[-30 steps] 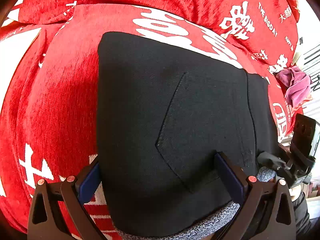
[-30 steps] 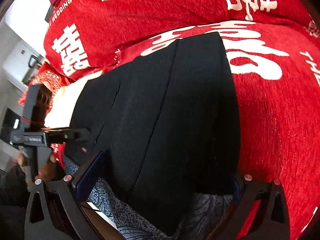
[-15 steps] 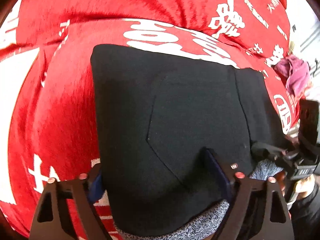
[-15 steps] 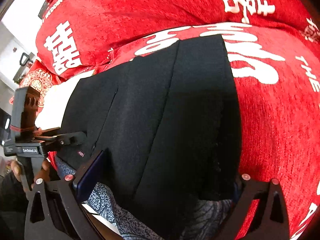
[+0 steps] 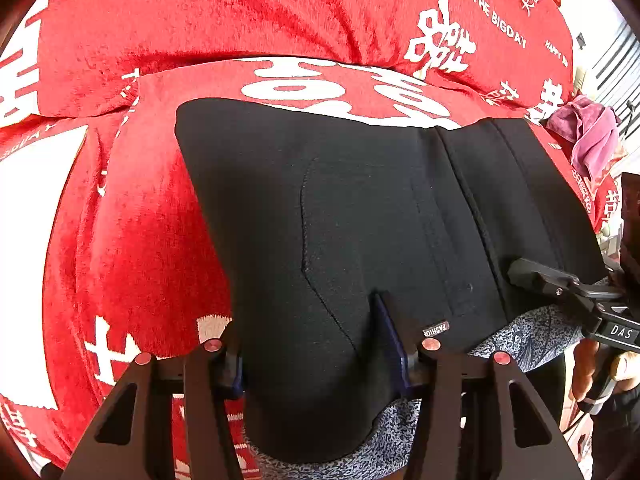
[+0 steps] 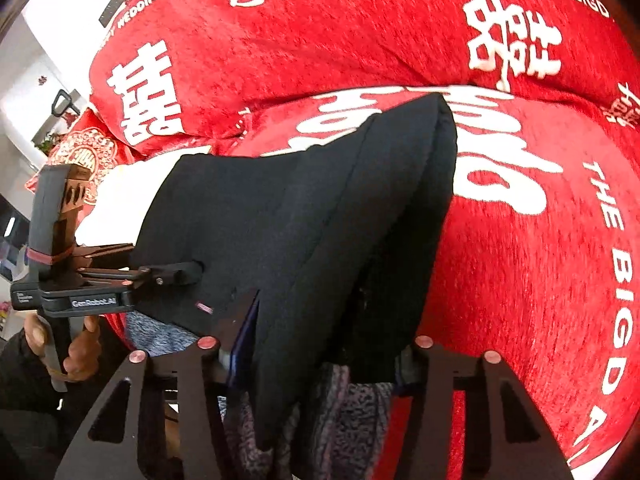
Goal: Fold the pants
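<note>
The black pants [image 5: 360, 216] lie folded on a red bedspread [image 5: 144, 240], with a back pocket seam facing up and a grey speckled lining at the near edge. My left gripper [image 5: 316, 356] is shut on the near waist edge of the pants, fabric bunched between its fingers. My right gripper [image 6: 324, 356] is shut on the near edge at the other end, and the pants [image 6: 320, 216] rise into a raised fold there. Each gripper shows in the other's view, the right one [image 5: 560, 288] and the left one [image 6: 176, 272].
The red bedspread with white lettering [image 6: 520, 240] covers the whole surface and bulges up behind the pants. A purple cloth [image 5: 592, 136] lies at the far right. The bed's edge and room furniture [image 6: 48, 120] show at the left.
Both grippers have narrowed onto the near edge of the pants. The right end of the pants has lifted off the bedspread into a raised fold.
</note>
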`<state>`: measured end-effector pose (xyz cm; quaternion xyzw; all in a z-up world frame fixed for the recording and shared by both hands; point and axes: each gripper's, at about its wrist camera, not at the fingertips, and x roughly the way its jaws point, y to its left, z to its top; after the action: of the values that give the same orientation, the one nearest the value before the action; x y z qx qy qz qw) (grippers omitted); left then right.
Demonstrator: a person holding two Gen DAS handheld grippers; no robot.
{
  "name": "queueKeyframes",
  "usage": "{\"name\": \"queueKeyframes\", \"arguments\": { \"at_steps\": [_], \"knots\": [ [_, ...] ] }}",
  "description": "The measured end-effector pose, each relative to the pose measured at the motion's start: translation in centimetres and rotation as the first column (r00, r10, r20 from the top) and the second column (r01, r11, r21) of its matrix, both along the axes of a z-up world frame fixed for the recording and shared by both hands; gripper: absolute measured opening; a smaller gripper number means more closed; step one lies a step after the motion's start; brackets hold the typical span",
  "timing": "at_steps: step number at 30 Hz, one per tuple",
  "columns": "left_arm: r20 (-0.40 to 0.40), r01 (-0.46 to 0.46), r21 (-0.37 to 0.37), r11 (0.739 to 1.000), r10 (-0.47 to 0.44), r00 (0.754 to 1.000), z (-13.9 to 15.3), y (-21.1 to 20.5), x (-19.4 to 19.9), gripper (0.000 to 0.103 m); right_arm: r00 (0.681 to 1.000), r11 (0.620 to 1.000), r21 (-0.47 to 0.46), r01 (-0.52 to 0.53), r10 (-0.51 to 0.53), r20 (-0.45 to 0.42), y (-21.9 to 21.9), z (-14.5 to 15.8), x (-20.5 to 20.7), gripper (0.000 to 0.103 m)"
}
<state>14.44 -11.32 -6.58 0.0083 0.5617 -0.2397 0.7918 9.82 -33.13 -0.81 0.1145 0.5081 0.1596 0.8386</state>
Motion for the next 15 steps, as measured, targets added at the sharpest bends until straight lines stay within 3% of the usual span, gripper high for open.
{"name": "queueKeyframes", "arguments": {
  "at_steps": [8,15],
  "knots": [
    [0.034,-0.003,-0.020,1.000,0.004,0.999,2.9,0.6,-0.2,0.049,1.000,1.000,0.016,0.003,-0.003,0.016,0.4,1.6,-0.1,0.054],
    [0.076,-0.014,-0.043,0.999,0.018,0.997,7.7,0.7,2.4,0.049,0.997,1.000,0.018,-0.003,0.002,0.078,0.5,5.6,1.7,0.053]
  ]
}}
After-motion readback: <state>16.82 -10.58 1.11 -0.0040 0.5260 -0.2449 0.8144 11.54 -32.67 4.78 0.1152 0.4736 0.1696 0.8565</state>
